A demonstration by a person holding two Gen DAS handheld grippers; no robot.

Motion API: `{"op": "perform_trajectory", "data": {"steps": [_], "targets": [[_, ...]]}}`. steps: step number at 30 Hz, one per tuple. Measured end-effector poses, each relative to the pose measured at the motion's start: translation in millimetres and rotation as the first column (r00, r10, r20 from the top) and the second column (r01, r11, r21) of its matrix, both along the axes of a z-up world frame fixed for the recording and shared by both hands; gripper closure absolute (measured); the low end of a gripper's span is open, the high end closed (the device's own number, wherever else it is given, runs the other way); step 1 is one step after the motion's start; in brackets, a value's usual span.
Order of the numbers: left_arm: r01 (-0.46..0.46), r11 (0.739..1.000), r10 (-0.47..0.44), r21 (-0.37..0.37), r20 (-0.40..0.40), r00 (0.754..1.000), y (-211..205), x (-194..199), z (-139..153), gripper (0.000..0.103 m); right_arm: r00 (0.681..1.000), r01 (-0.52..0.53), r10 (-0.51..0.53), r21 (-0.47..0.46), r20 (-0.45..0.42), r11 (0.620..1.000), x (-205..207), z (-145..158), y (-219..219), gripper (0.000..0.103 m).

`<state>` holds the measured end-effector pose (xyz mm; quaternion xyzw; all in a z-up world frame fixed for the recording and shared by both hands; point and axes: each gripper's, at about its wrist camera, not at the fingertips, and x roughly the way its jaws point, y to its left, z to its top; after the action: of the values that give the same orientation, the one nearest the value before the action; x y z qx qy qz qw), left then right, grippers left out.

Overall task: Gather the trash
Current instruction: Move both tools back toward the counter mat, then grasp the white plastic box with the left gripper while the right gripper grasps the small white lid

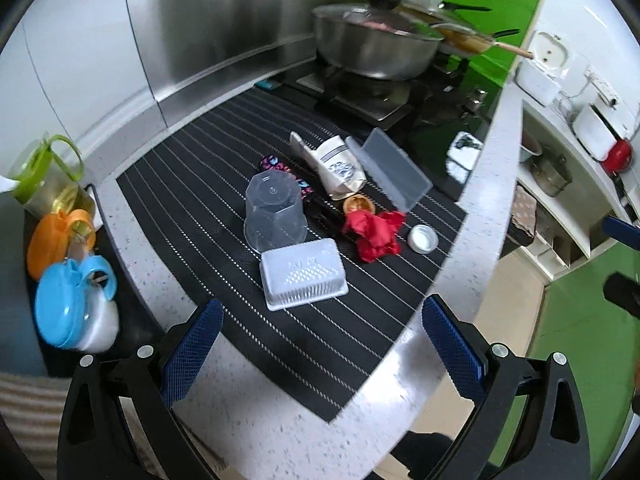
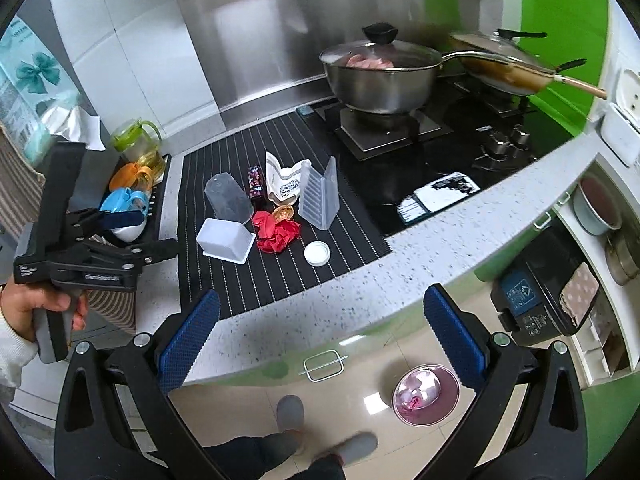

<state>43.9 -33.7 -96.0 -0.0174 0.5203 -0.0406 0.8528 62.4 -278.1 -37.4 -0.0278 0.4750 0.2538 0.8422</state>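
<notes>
Both grippers, the left gripper (image 1: 322, 336) and the right gripper (image 2: 322, 328), are wide apart and hold nothing, probably because no piece is chosen yet. All the trash lies together on the striped mat (image 2: 280, 276): a white tray (image 1: 303, 276) upside down, a clear cup (image 1: 276, 212), red crumpled paper (image 1: 374, 232) and a small white lid (image 1: 423, 239). On the floor below stands a bin (image 2: 425, 394), probably where these pieces must go.

a: the upturned tub (image 1: 275, 216)?
b: clear smooth plastic, like the hinged case (image 1: 387, 169). the white tray (image 1: 303, 274) is ribbed plastic.
a: the pot (image 1: 374, 46)?
b: shiny metal. the striped mat (image 1: 200, 184) is matt and woven-looking.
</notes>
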Motion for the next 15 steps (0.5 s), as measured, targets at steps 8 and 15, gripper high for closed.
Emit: {"op": "perform_trajectory", "data": {"steps": [8, 15], "targets": [[-0.098, 0.995, 0.099, 0.019, -0.097, 0.99, 7.7, 39.8, -50.1, 0.007, 0.995, -0.082, 0.081, -0.027, -0.05, 0.996, 34.2, -23.9, 13.0, 0.003], [-0.167, 0.985, 0.17, 0.033, -0.139, 0.976, 14.9, 54.6, -75.1, 0.007, 0.987, -0.143, 0.14, -0.037, -0.078, 0.989, 60.2, -39.2, 18.6, 0.003]]}}
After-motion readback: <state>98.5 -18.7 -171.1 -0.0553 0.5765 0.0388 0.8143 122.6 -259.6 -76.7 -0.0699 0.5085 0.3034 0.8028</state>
